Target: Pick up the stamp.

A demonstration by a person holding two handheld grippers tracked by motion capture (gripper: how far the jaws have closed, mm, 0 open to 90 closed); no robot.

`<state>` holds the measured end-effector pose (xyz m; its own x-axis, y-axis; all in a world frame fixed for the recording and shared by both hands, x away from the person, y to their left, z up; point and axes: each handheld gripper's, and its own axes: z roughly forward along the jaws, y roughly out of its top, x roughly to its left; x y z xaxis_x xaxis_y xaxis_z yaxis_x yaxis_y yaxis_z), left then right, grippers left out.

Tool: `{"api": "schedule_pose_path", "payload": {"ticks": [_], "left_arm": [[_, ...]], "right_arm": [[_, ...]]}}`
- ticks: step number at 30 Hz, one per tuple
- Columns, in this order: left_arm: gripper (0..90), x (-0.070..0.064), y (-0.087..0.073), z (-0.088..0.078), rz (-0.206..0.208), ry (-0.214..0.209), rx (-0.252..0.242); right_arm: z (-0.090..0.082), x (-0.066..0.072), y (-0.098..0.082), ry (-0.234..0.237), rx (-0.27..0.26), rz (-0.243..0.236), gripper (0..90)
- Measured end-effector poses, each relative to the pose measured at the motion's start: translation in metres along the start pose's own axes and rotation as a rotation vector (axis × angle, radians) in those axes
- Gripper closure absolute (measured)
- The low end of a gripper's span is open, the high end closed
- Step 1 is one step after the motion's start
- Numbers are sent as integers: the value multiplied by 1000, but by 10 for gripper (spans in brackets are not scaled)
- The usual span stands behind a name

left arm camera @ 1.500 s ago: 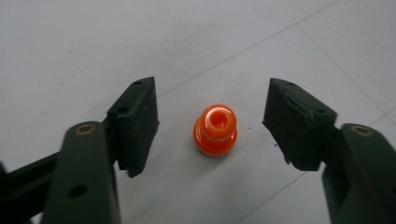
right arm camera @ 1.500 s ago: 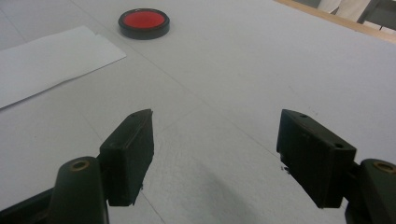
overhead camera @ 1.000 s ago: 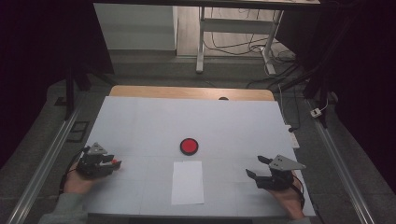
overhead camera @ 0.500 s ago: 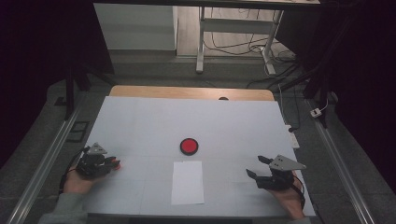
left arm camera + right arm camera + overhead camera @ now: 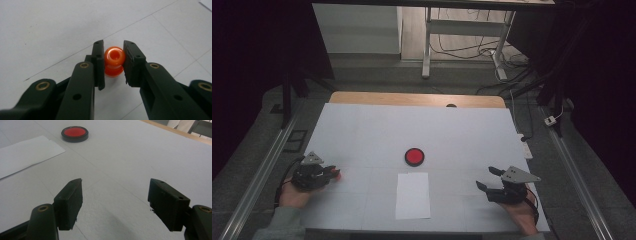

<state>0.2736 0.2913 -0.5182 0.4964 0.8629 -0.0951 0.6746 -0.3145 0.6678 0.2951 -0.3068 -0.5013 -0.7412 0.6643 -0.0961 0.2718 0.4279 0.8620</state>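
1. At the lower left of the high view, the left hand-held gripper (image 5: 333,173) is seen closed on a small orange spool-shaped piece (image 5: 114,61), its jaws having just closed, the piece resting on the white bench (image 5: 377,130).
2. At the lower right, the right hand-held gripper (image 5: 487,178) is held wide with nothing between its jaws.
3. A shallow black dish with a red inside (image 5: 414,156) is seen mid-frame, just above a white sheet (image 5: 412,195).
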Motion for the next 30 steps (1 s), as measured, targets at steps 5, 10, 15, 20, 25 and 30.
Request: {"api": "schedule_pose_path", "payload": {"ticks": [5,10,15,20,25,30], "left_arm": [[720,-2,3,-3,-18,0,-25],[720,-4,6,-7,-22,-13,-57],[720,-7,9,-9,-21,-26,-82],[720,-10,13,-9,-13,-31,-93],[720,-14,18,-11,-8,-51,-122],[720,-21,23,-13,5,-72,-145]], "right_arm": [[1,0,0,-6,1,-2,277],[1,0,0,10,-16,13,278],[1,0,1,10,-17,13,278],[2,0,1,11,-17,9,279],[3,-2,1,8,-17,16,281],[3,-2,1,-5,-20,18,281]]}}
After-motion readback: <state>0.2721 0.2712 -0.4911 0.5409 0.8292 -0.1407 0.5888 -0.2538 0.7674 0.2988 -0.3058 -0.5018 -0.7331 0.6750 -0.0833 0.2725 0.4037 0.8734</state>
